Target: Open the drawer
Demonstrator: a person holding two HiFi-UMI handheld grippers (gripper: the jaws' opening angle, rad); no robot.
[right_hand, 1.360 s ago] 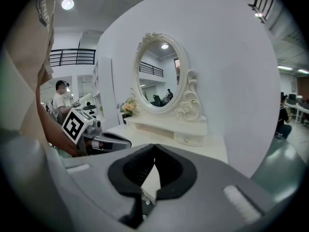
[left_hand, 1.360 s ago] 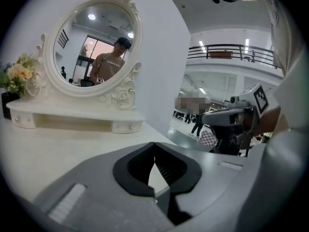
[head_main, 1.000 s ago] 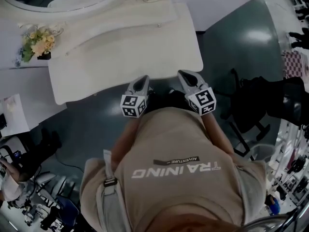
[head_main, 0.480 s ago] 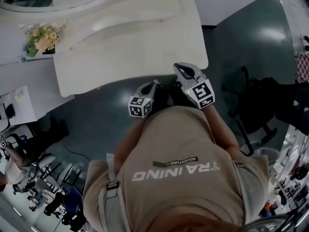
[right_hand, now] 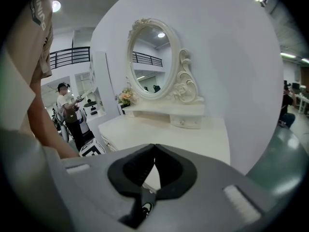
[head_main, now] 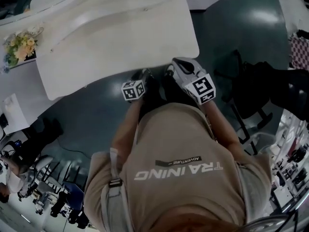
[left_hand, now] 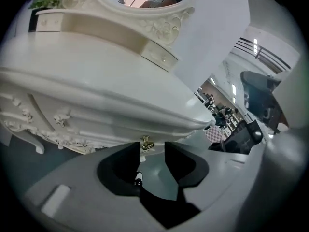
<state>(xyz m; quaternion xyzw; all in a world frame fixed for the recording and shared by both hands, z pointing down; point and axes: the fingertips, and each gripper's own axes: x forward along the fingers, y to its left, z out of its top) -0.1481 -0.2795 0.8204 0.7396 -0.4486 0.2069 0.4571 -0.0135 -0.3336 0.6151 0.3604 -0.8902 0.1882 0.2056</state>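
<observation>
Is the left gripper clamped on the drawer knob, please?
No, the left gripper has just been opening its jaws, which stand empty, the knob beyond them.

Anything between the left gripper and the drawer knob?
No, bare, per the left gripper view. The left gripper has just been opening its jaws, nothing between them; the drawer knob sits just past their tips.

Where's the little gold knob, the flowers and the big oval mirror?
gold knob [left_hand: 146, 143]: left gripper view, on its shiny round head.
flowers [head_main: 19, 47]: head view, on the yellow blooms.
oval mirror [right_hand: 152, 64]: right gripper view, on the middle of the glass.
</observation>
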